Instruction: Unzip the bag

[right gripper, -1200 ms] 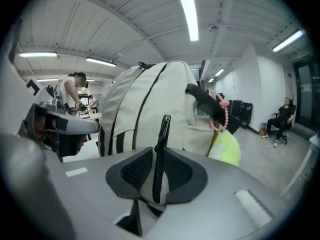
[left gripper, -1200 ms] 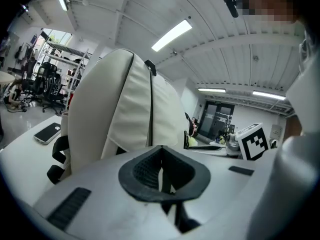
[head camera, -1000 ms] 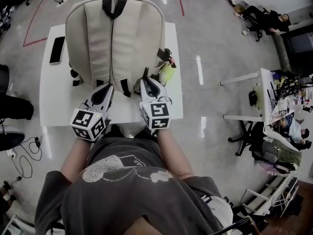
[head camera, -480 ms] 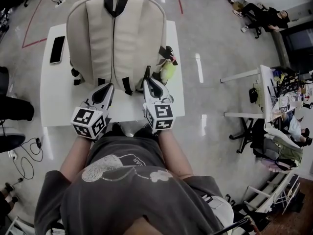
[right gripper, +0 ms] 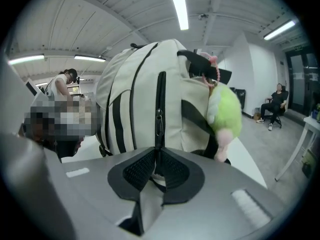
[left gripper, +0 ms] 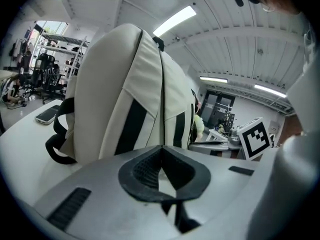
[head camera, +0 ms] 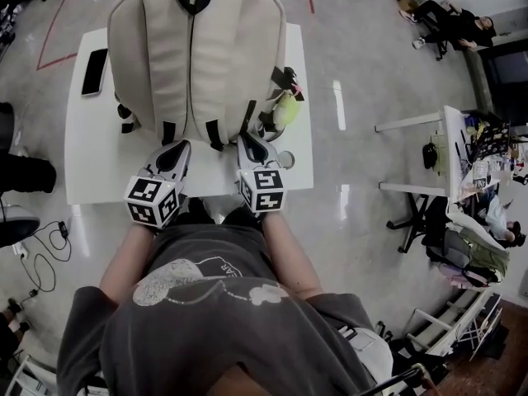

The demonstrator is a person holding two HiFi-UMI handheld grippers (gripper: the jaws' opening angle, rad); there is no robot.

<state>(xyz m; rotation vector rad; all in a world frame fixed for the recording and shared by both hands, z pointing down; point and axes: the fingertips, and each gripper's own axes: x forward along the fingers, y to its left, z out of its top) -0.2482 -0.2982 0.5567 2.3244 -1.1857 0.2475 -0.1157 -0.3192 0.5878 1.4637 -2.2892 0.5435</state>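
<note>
A cream backpack [head camera: 198, 56] with black straps lies on the white table [head camera: 91, 155]. It fills the left gripper view [left gripper: 125, 94] and the right gripper view [right gripper: 135, 94]. My left gripper [head camera: 178, 147] is shut and empty, just short of the bag's near edge [left gripper: 161, 149]. My right gripper [head camera: 246, 137] is shut too, with its tips at the foot of a black zip strip [right gripper: 158, 151]. The metal zipper pull [right gripper: 159, 118] hangs just above those tips. I cannot tell whether the strip is pinched.
A green plush toy [head camera: 283, 110] hangs at the bag's right side [right gripper: 223, 111]. A phone [head camera: 92, 49] lies at the table's far left. A small round grey thing [head camera: 285, 158] sits near the right gripper. Desks [head camera: 462, 155] and a seated person [head camera: 445, 27] are off to the right.
The right gripper has edged forward, up to the bag's near edge at the black strip. The left gripper has barely moved. Both stay shut.
</note>
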